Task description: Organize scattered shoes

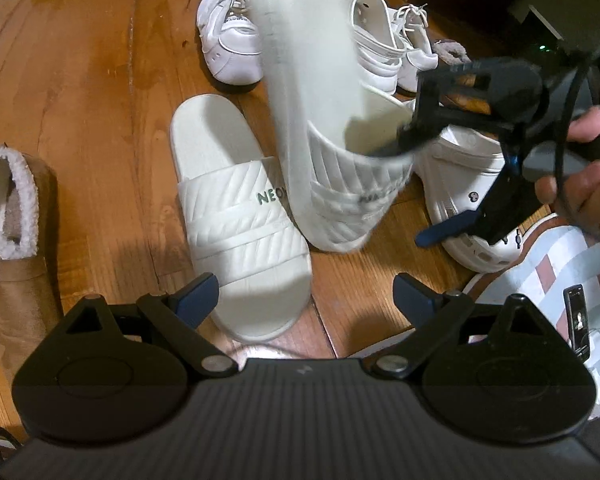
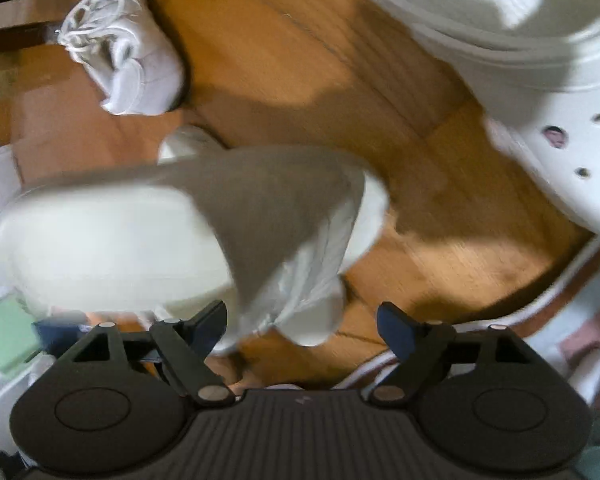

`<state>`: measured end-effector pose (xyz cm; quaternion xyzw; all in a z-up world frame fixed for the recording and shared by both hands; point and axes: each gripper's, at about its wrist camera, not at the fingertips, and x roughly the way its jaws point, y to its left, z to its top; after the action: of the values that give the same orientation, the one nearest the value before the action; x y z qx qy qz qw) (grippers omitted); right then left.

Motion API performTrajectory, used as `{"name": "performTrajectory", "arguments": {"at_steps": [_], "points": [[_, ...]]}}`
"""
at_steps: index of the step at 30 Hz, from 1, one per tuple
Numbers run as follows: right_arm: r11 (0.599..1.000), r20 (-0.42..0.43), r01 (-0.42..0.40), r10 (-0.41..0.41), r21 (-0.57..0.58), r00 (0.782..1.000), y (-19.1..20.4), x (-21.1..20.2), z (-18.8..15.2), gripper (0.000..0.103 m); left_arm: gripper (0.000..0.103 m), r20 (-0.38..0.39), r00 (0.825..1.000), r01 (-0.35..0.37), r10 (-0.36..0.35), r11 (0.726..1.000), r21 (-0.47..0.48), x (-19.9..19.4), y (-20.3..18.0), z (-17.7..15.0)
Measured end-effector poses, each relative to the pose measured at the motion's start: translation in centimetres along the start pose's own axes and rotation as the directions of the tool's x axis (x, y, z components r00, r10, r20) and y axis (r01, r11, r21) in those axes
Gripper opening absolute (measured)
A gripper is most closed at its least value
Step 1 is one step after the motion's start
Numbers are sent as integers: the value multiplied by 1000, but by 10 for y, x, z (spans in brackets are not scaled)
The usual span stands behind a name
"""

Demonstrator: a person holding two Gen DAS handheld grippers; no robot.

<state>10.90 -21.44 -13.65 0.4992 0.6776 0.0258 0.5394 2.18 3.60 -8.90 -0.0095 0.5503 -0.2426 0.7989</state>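
On the wooden floor a white slide lies flat, strap lettered in green, just ahead of the left tool, whose jaws stand released with nothing between them; a second white slide, blurred, is tilted up on its toe just beside the first, its strap end touching or nearly touching the floor; the right tool, held in a hand, is next to that slide's strap, and in its own view the right tool has its jaws spread, released, the blurred slide lying ahead of the fingers, not pinched; a white clog sits behind the right tool; white sneakers stand farther back; a tan fleece-lined slipper rests at the left.
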Motion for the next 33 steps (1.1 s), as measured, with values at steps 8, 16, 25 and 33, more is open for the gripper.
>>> {"name": "performTrajectory", "arguments": {"at_steps": [8, 16, 25, 33], "points": [[926, 136, 44, 8, -376, 991, 34, -13, -6, 86, 95, -2, 1000, -5, 5, 1000, -13, 2, 5, -3], [660, 265, 214, -24, -720, 964, 53, 2, -4, 89, 95, -5, 1000, -2, 2, 1000, -20, 2, 9, -3], [623, 263, 152, 89, -767, 961, 38, 36, 9, 101, 95, -20, 1000, -10, 10, 1000, -13, 0, 5, -5], [638, 329, 191, 103, -746, 939, 47, 7, -29, 46, 95, -9, 1000, 0, 0, 1000, -26, 1, 4, -7]]}}
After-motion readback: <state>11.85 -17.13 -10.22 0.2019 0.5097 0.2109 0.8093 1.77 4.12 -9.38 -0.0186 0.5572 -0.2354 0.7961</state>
